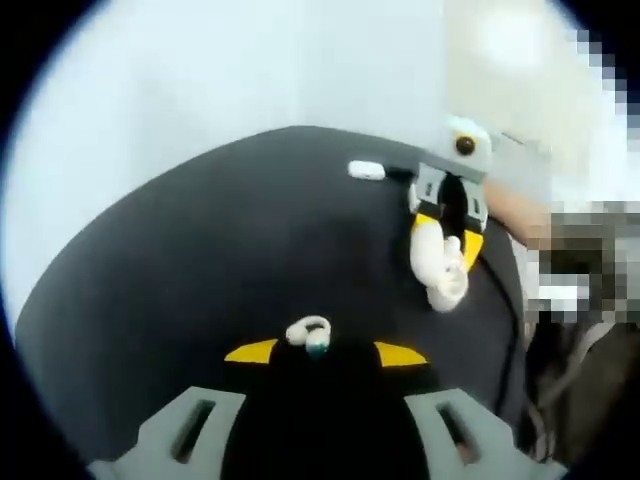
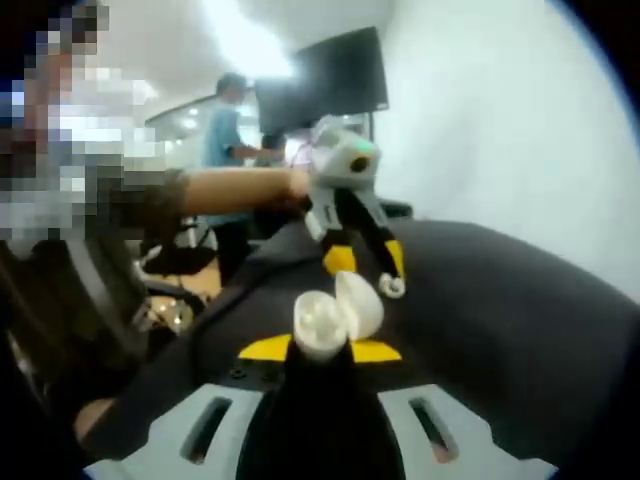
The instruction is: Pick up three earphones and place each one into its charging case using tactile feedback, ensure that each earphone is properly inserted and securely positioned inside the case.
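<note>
A dark counter (image 1: 200, 260) set against a pale wall carries the work. The left claw (image 1: 318, 345) pinches a small white earphone (image 1: 310, 332) at its yellow tips, lifted clear for insertion. The right claw (image 2: 322, 345) is clamped on an open white charging case (image 2: 335, 315), its lid tipped back, apparently to present the sockets. A second white case (image 1: 366, 170) lies near the counter's far edge. No brand or lettering is legible.

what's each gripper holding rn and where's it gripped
Left gripper pinches a small white earphone at its lower end. Right gripper clamps the open white charging case by its base.
</note>
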### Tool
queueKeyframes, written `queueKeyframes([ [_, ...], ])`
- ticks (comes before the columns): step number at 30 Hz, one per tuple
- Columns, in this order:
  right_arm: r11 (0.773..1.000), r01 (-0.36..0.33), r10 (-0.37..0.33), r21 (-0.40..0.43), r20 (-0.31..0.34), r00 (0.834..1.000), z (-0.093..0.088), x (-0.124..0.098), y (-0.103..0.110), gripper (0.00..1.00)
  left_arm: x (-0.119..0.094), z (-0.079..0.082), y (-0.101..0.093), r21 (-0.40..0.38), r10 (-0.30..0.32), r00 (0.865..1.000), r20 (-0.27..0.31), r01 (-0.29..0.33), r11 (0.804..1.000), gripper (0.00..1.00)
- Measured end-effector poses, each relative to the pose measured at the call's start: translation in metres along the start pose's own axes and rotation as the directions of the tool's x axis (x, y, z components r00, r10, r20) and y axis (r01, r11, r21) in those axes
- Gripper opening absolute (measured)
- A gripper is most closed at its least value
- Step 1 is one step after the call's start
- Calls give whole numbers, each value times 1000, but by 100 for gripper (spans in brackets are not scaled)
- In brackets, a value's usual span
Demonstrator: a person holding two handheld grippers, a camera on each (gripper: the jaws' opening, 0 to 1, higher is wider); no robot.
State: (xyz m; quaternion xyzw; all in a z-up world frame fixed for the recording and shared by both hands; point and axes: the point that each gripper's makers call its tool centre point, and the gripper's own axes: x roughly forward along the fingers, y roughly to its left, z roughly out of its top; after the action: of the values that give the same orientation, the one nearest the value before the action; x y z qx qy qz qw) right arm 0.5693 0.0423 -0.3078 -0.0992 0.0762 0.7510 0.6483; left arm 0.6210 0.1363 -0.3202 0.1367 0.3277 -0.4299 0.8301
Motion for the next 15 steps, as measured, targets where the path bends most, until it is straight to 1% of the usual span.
queueKeyframes([
  [5,1000,3,-3,0,-1,1000,0,0,-1,21,-1,-3,0,-6,3,1000,-5,-3,1000,32],
  [7,1000,2,-2,-2,0,1000,0,-1,-1,21,-1,-4,0,-9,3,1000,8,-3,1000,31],
  [11,1000,1,-1,-1,0,1000,0,-1,-1,21,-2,-3,-9,-21,-29,999,32,29,999,29],
  [15,1000,1,-1,-3,0,1000,0,0,0,21,-2,-6,-19,-2,-70,997,25,70,998,28],
])
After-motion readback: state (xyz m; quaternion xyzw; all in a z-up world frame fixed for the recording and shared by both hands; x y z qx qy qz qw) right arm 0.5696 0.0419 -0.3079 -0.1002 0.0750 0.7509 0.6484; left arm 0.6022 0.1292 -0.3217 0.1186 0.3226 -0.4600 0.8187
